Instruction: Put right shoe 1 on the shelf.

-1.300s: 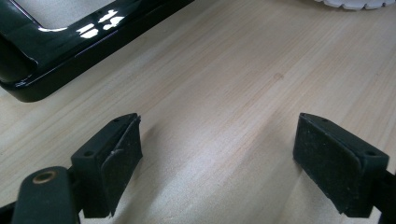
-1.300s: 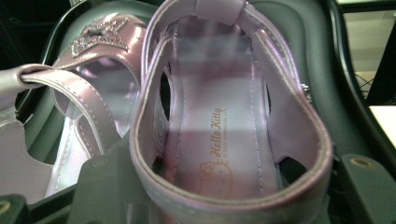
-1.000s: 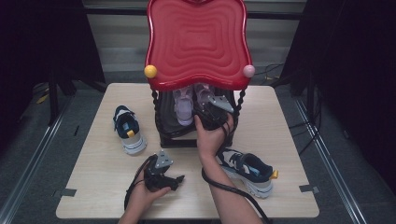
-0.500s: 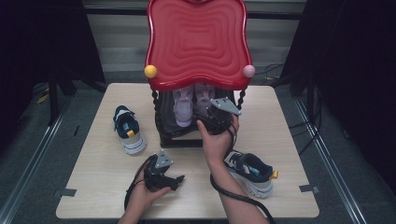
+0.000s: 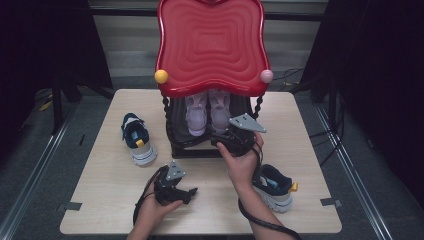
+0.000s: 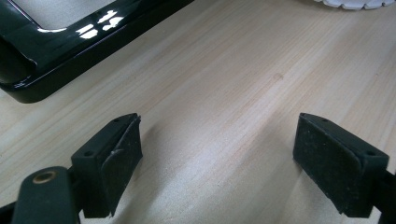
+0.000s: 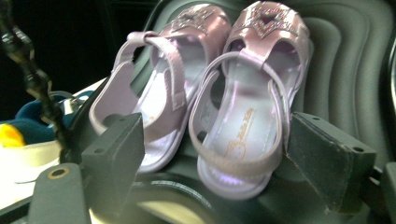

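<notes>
The pair of lilac sandals (image 7: 224, 93) sits side by side on the lower shelf of the black rack (image 5: 200, 150), under its wavy red top (image 5: 212, 45), toes pointing inward and heels toward the person. The right gripper (image 5: 235, 142) hovers just in front of them; its jaws have just been opening and now stand spread, with the heel strap of the nearer sandal (image 7: 243, 158) lying between the pads but not pressed. It looks like a release after placement, so the sound move is to draw straight back along the jaws without snagging that strap or nudging the pair askew, keeping low enough to clear the red top's rim.

The left gripper (image 5: 172, 187) rests on the bench (image 5: 100, 200) near the rack's base, jaws spread over bare wood. Two navy-and-white sneakers lie apart: one (image 5: 136, 142) left of the rack, one (image 5: 272, 187) by the right forearm, probably next in line.
</notes>
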A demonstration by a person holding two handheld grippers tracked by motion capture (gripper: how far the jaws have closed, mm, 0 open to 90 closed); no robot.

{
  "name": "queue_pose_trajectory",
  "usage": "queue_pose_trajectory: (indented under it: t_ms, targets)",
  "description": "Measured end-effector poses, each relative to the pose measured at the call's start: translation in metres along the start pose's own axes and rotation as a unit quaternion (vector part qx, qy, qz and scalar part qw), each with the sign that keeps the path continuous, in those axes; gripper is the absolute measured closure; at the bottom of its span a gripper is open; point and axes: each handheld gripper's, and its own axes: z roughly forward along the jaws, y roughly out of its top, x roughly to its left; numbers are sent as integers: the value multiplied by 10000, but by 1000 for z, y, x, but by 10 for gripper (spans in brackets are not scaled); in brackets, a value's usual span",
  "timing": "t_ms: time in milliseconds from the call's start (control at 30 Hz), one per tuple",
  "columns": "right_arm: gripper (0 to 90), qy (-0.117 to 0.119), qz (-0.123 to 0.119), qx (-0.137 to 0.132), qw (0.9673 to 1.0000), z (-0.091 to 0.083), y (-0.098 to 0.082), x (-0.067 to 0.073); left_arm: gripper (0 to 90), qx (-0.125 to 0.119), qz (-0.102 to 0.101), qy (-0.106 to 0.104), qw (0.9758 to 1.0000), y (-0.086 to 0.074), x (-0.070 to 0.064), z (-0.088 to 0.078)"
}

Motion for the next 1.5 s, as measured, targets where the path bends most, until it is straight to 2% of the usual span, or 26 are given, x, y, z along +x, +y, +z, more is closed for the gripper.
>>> queue_pose_trajectory:
  t_ms: [267,667,833,1067,1267,1500]
  targets:
    - [183,410,-143,156,9989,-12,-4,-6,148,3,2,-5,10000,0,0,0]
    - [178,973,-26,390,9945,-31,-9,-29,148,6,6,-4,10000,0,0,0]
    - [180,1001,0,422,9941,-39,-11,-39,148,5,2,-3,10000,0,0,0]
    - [180,999,-131,527,9935,-51,-14,-53,149,5,3,-5,10000,0,0,0]
    - [174,1217,-214,627,9904,-60,-19,-67,149,-6,1,-11,10000,0,0,0]
    - [161,1240,-279,655,9897,-71,-23,-83,149,4,3,-2,10000,0,0,0]
